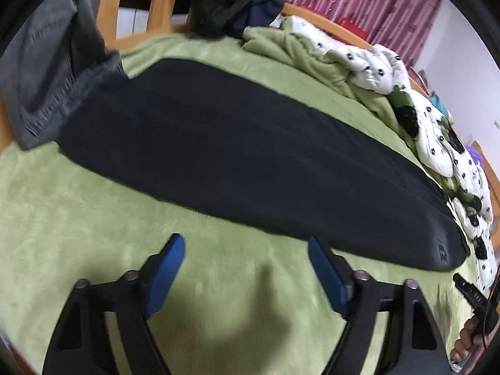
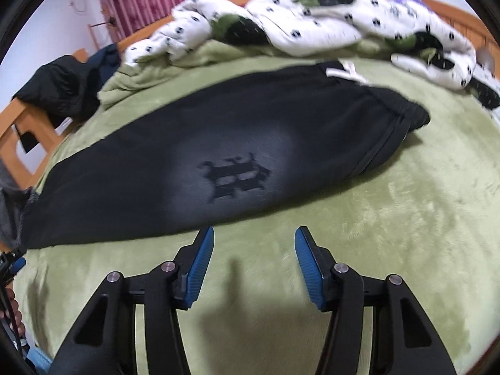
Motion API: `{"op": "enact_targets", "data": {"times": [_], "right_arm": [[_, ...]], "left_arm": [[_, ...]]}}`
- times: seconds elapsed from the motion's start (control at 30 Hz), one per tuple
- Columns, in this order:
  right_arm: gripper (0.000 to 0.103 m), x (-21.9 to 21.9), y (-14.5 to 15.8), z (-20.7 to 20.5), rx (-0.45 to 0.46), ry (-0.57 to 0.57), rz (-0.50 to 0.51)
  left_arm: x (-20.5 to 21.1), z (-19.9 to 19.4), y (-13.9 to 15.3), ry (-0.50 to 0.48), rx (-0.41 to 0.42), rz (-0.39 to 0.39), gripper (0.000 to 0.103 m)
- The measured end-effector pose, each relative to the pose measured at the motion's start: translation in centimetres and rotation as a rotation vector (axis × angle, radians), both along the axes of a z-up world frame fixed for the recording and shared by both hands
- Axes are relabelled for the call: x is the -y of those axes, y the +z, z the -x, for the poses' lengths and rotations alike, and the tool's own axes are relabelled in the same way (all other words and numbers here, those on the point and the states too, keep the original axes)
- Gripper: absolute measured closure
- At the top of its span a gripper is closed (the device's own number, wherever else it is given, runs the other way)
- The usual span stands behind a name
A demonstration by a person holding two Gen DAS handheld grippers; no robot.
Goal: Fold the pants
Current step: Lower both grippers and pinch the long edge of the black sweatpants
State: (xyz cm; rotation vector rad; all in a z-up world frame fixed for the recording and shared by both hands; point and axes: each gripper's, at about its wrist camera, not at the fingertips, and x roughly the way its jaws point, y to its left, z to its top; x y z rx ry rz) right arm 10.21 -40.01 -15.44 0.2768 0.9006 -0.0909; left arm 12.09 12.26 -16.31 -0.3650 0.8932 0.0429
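Currently both tongs, left (image 1: 247, 250) & right (image 2: 254, 242), gape empty, just short of pants (image 2: 193, 156).

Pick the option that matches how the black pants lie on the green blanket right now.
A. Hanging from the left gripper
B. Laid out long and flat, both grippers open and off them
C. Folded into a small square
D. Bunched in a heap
B: the black pants stretch flat across the green blanket, and the left gripper and right gripper are both open, holding nothing.

Your bed (image 2: 390, 218), under a green blanket, carries black pants (image 2: 218, 143) laid lengthwise, a rumpled patterned quilt (image 2: 312, 28) and a grey garment (image 1: 47, 72).
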Motion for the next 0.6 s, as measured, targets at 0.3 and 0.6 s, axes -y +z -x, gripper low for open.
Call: {"op": "enact_targets", "data": {"times": [0.3, 0.6], "right_arm": [[0.049, 2.0, -3.5, -4.0, -0.023, -0.043, -0.127], [0.091, 0.6, -0.4, -6.1, 0.059, -0.012, -0.04]], "left_arm": [[-1.7, -4.2, -4.3, 0.083, -0.032, 0.112, 0.052], [-1.4, -5.8, -0.9, 0.087, 0.003, 0.004, 0.093]]}}
